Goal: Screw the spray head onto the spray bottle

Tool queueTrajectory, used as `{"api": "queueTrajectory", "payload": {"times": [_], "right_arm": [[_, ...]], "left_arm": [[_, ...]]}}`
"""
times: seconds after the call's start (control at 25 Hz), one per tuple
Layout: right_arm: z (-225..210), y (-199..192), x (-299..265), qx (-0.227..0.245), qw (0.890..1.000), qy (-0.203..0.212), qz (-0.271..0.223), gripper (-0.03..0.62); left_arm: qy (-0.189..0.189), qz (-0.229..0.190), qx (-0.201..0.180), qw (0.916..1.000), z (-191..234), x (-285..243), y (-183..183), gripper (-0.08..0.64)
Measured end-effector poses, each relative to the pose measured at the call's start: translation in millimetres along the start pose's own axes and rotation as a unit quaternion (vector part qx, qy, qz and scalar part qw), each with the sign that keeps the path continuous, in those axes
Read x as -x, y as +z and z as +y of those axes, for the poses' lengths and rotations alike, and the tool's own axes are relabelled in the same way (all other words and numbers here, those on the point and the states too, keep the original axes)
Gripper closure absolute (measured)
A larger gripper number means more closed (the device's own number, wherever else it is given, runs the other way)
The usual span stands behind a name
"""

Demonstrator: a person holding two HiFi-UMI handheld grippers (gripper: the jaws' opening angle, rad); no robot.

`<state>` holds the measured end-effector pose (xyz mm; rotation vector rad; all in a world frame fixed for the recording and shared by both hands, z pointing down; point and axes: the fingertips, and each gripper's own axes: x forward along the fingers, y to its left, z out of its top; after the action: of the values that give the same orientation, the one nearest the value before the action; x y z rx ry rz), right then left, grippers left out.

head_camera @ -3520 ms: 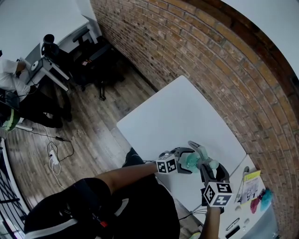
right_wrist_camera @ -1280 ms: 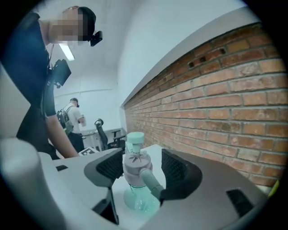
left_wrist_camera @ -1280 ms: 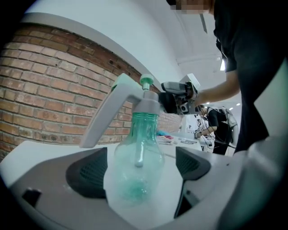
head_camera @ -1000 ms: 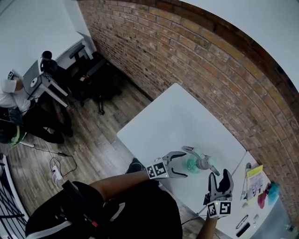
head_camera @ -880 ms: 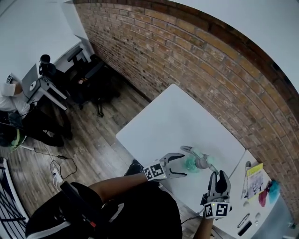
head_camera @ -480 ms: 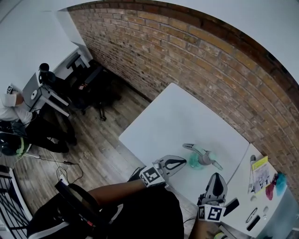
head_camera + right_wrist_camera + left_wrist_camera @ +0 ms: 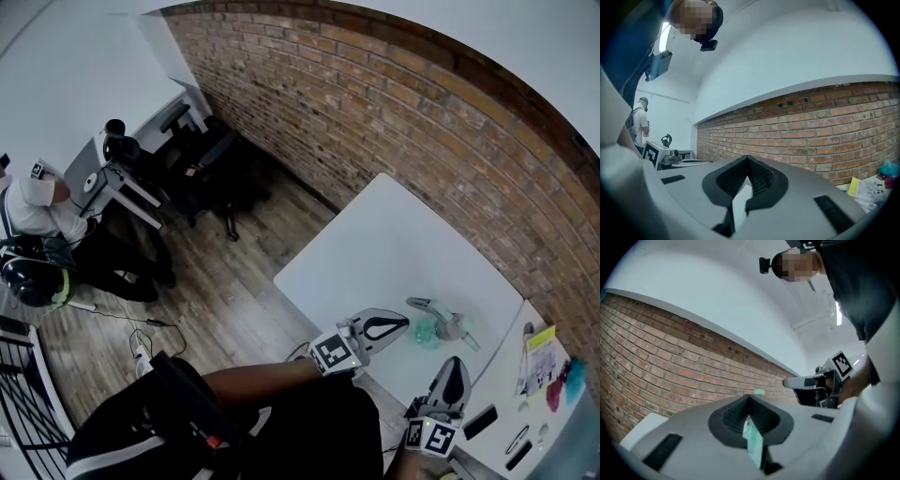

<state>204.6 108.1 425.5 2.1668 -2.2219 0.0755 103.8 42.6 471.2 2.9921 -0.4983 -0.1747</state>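
A green see-through spray bottle (image 7: 427, 332) with a grey spray head (image 7: 444, 318) on its neck stands alone on the white table (image 7: 394, 244). My left gripper (image 7: 401, 322) hangs just left of it, jaws shut and empty. My right gripper (image 7: 457, 362) is below the bottle near the table's front edge, also shut on nothing. In the left gripper view the left gripper (image 7: 749, 397) shows a strip of the green bottle (image 7: 752, 440) behind its closed jaws, and the right gripper (image 7: 787, 382) at the right. The right gripper view shows the shut right gripper (image 7: 748, 158) and the left gripper (image 7: 708, 162).
A second table (image 7: 511, 394) adjoins at the right with a yellow-edged paper (image 7: 540, 356), pink and teal items (image 7: 562, 386) and dark small objects (image 7: 483, 422). A brick wall (image 7: 375, 103) runs behind. A person (image 7: 33, 202) sits at a desk far left on the wood floor.
Both grippers held the bottle and spray head earlier, then opened. Now they have drawn back from it toward me and are shut. The bottle stays on the table.
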Motion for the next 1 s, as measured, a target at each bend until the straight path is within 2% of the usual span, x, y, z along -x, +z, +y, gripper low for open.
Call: {"api": "queueTrajectory", "payload": {"times": [0.12, 0.24, 0.36, 0.44, 0.52, 0.64, 0.76, 0.84, 1.0], "right_arm": [[7, 3, 4, 0.008, 1.000, -0.019, 0.011, 0.584], [10, 7, 6, 0.007, 0.999, -0.047, 0.019, 0.584], [13, 13, 4, 0.004, 0.998, -0.064, 0.017, 0.584], [19, 15, 1, 0.011, 0.998, -0.056, 0.014, 0.584], [24, 16, -3, 0.015, 0.999, -0.043, 0.013, 0.584], [28, 21, -5, 0.025, 0.999, -0.028, 0.005, 0.584], [21, 25, -3, 0.025, 0.999, -0.023, -0.004, 0.584], [16, 21, 1, 0.017, 1.000, -0.022, -0.003, 0.584], [13, 9, 8, 0.026, 1.000, -0.012, 0.014, 0.585]], "left_arm": [[-0.002, -0.018, 0.020, 0.9996, -1, 7, 19, 0.558], [-0.011, -0.029, 0.014, 0.9994, 3, 12, 31, 0.558], [-0.036, -0.029, -0.034, 0.9983, -3, 12, 40, 0.558], [-0.047, -0.031, -0.069, 0.9960, -11, 13, 46, 0.558], [-0.037, -0.040, -0.061, 0.9966, -12, 14, 50, 0.558], [0.008, -0.046, -0.018, 0.9987, -2, 17, 51, 0.558], [0.043, -0.048, -0.010, 0.9979, 4, 20, 55, 0.558], [0.050, -0.056, -0.019, 0.9970, -3, 23, 60, 0.558], [0.053, -0.061, -0.010, 0.9967, -25, 26, 65, 0.558]]}}
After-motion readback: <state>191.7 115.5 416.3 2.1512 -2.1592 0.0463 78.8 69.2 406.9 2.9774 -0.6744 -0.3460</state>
